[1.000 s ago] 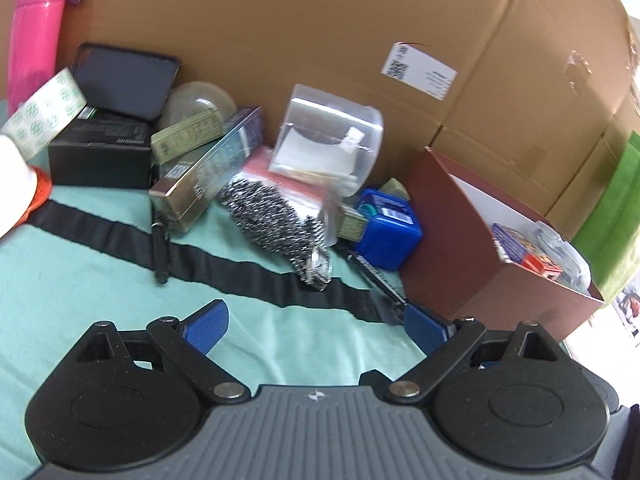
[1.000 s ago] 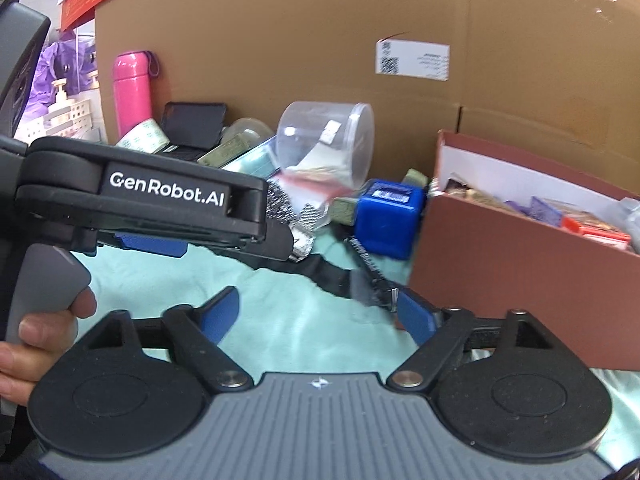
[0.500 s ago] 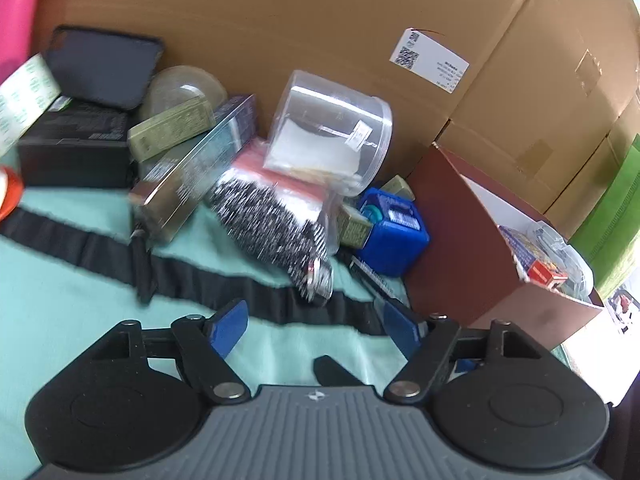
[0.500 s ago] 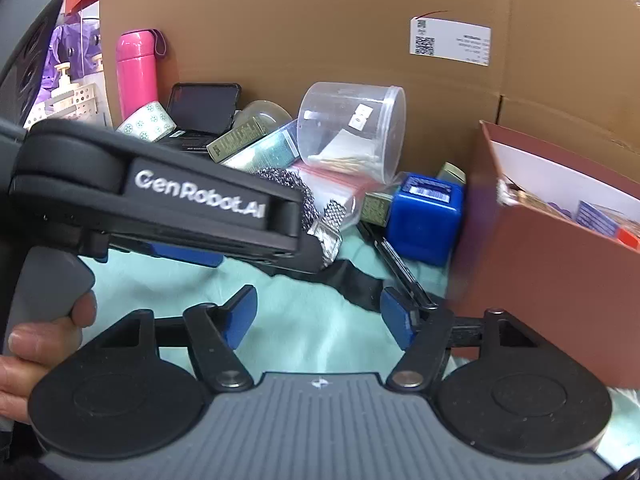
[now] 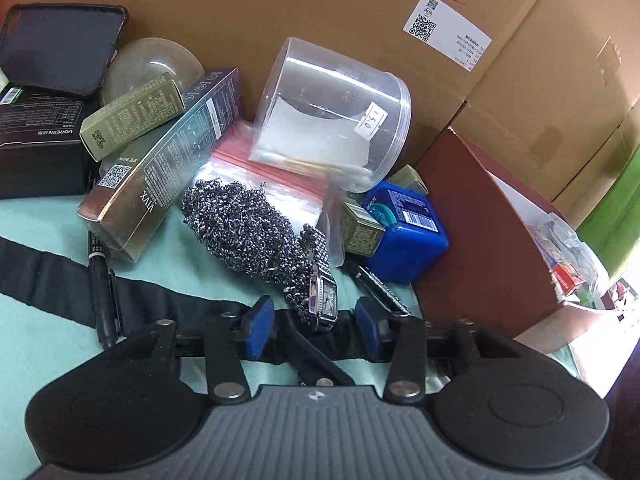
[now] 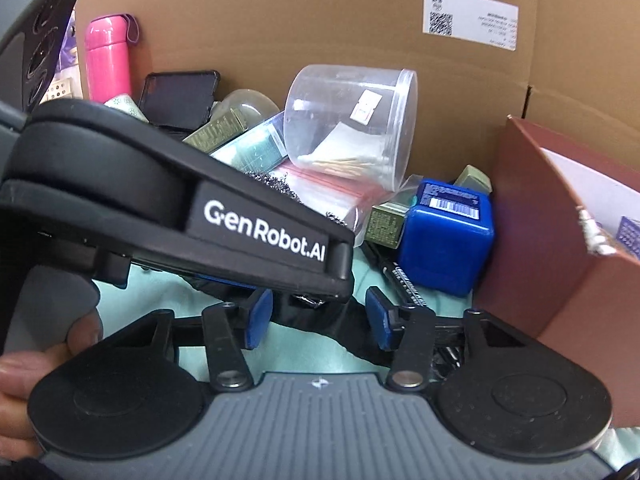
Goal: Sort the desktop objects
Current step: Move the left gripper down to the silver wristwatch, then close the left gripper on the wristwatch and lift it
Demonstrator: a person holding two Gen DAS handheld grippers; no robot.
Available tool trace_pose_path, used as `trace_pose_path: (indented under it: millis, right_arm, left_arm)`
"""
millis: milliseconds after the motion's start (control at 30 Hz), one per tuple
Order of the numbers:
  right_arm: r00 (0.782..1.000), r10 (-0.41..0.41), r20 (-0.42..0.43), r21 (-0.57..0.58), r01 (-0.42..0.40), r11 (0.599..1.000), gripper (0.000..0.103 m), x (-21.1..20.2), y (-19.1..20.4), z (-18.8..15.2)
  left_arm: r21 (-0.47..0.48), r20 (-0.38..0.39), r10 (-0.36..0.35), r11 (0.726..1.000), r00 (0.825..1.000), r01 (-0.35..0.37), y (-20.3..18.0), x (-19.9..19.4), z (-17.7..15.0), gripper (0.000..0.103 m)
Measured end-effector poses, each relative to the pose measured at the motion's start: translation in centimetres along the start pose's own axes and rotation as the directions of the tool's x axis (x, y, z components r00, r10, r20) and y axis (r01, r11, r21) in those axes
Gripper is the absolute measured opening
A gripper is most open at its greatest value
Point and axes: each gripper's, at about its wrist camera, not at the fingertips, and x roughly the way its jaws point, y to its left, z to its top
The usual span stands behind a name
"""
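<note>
Left gripper [image 5: 314, 326]: fingers apart, 1 on each side of the watch [image 5: 325, 300], not clamped. Watch lies on the black strap [image 5: 168, 300] over the green cloth [image 5: 44, 344], touching the steel scourer [image 5: 244, 228]. Right gripper [image 6: 318, 318]: fingers apart, holding nothing, near the blue box [image 6: 444, 236] and brown box [image 6: 532, 216].

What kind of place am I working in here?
Probably a storeroom or office corner: a cluttered desktop backed by labelled cardboard cartons, with a watch, a steel scourer and a red-brown sorting box.
</note>
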Motion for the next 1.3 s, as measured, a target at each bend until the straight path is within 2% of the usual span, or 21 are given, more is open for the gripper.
trace_pose_path:
  millis: [33, 67, 133, 200, 333, 433, 567, 633, 667, 700, 733, 767, 800, 967, 1033, 1067, 1100, 1167, 1233, 1300]
  right_arm:
    - [1.0, 0.004, 0.001, -0.002, -0.004, 1.0, 0.045, 0.0, 0.0, 0.1]
    - [1.0, 0.008, 0.005, -0.004, -0.008, 1.0, 0.037, 0.0, 0.0, 0.1]
    - [1.0, 0.007, 0.008, -0.006, -0.007, 1.0, 0.032, 0.0, 0.0, 0.1]
    - [1.0, 0.01, 0.007, -0.012, -0.01, 1.0, 0.025, -0.3, 0.1, 0.0]
    - [1.0, 0.011, 0.005, -0.04, -0.01, 0.999, 0.017, -1.4, 0.6, -0.4]
    - [1.0, 0.023, 0.005, -0.044, -0.023, 0.999, 0.012, -2.4, 0.7, -0.8]
    - [0.999, 0.032, 0.001, -0.053, -0.032, 0.998, 0.011, -3.4, 0.8, -1.4]
    - [1.0, 0.022, 0.013, -0.055, -0.022, 0.998, 0.013, -3.4, 0.9, -1.5]
    - [1.0, 0.02, 0.018, -0.053, -0.019, 0.998, 0.015, -3.5, 0.8, -1.5]
    - [0.999, 0.02, 0.025, -0.054, -0.019, 0.998, 0.017, -3.5, 0.9, -1.4]
    - [0.999, 0.022, 0.035, -0.056, -0.02, 0.998, 0.03, -3.5, 0.9, -1.3]
    - [0.999, 0.021, 0.043, -0.053, -0.019, 0.998, 0.043, -3.5, 0.9, -1.2]
    - [0.999, 0.018, 0.049, -0.05, -0.015, 0.999, 0.043, -3.4, 0.8, -1.1]
    - [0.999, 0.008, 0.035, -0.052, -0.006, 0.999, 0.043, -1.5, 0.5, -0.4]
    - [1.0, 0.002, 0.027, -0.052, -0.001, 0.999, 0.043, -1.1, 0.4, -0.2]
    - [1.0, 0.004, 0.022, -0.048, -0.003, 0.999, 0.041, -0.8, 0.3, -0.1]
    - [1.0, 0.01, 0.016, -0.042, -0.009, 0.999, 0.034, -0.5, 0.1, 0.0]
    - [1.0, 0.026, 0.009, -0.02, -0.025, 0.999, 0.028, -0.2, -0.2, 0.1]
    - [1.0, 0.028, 0.008, -0.021, -0.028, 0.999, 0.025, -0.2, -0.1, 0.1]
    - [1.0, 0.015, 0.005, -0.04, -0.015, 0.999, 0.024, -0.5, 0.3, 0.0]
  left_arm:
    - [0.003, 0.001, 0.001, 1.0, 1.0, -0.001, 0.0, 0.0, 0.0, 0.04]
    - [0.006, 0.001, 0.001, 1.0, 1.0, -0.001, 0.0, 0.1, 0.0, 0.038]
    - [0.016, -0.001, 0.007, 1.0, 1.0, -0.007, 0.0, 0.1, -0.1, 0.027]
    - [0.009, -0.001, -0.007, 1.0, 1.0, 0.008, 0.0, -0.1, -0.2, 0.024]
    - [0.017, 0.0, -0.013, 1.0, 1.0, 0.013, -0.4, -0.8, -0.5, 0.011]
    - [0.03, 0.002, -0.025, 0.999, 1.0, 0.025, -0.8, -1.6, -1.2, 0.007]
    - [0.025, -0.007, -0.032, 0.999, 0.999, 0.032, -1.1, -1.9, -1.8, 0.007]
    - [0.011, 0.006, -0.008, 1.0, 1.0, 0.008, -1.0, -2.0, -1.6, 0.007]
    - [0.002, 0.023, 0.01, 1.0, 1.0, -0.01, -0.9, -2.1, -1.5, 0.008]
    - [0.0, 0.038, 0.019, 1.0, 0.999, -0.019, -0.7, -2.2, -1.4, 0.016]
    - [-0.003, 0.045, 0.023, 1.0, 0.999, -0.023, -0.6, -2.2, -1.2, 0.027]
    - [-0.012, 0.046, 0.021, 1.0, 0.999, -0.021, -0.4, -2.1, -1.0, 0.029]
    - [-0.018, 0.043, 0.016, 1.0, 0.999, -0.015, -0.2, -2.0, -0.7, 0.031]
    - [0.001, 0.024, 0.026, 1.0, 0.999, -0.026, -0.3, -0.4, 0.0, 0.033]
    - [-0.009, 0.018, 0.023, 1.0, 1.0, -0.023, 0.0, 0.2, 0.1, 0.036]
    - [-0.014, 0.023, 0.016, 1.0, 1.0, -0.016, 0.1, 0.4, 0.1, 0.037]
    - [-0.011, 0.031, 0.012, 1.0, 0.999, -0.012, 0.3, 0.4, 0.0, 0.037]
    - [0.002, 0.032, 0.005, 1.0, 0.999, -0.005, 0.3, 0.5, 0.0, 0.036]
    - [0.012, 0.024, -0.024, 1.0, 0.999, 0.024, 0.3, 0.5, -0.1, 0.024]
    - [0.023, 0.018, -0.033, 0.999, 0.999, 0.033, 0.1, 0.2, -0.2, 0.023]
